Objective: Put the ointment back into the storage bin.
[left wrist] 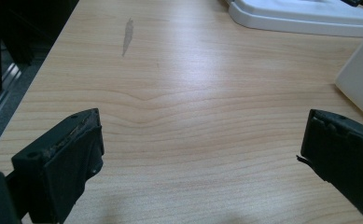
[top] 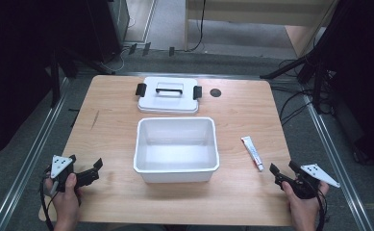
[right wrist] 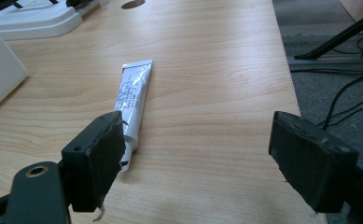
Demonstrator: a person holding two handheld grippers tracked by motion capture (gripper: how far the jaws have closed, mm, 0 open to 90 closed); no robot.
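The white tube (top: 252,152) is laid flat on the counter (top: 112,144), cap end pointed at the right hand-held gripper (top: 281,172), whose jaws are held apart.

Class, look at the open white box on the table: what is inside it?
The white box holds nothing that shows: bare white floor and walls. Its near wall hides a strip of floor. The lid lies behind it, the tube outside.

Lid (top: 168,94) behind box (top: 176,144); tube (top: 252,152) right of box.
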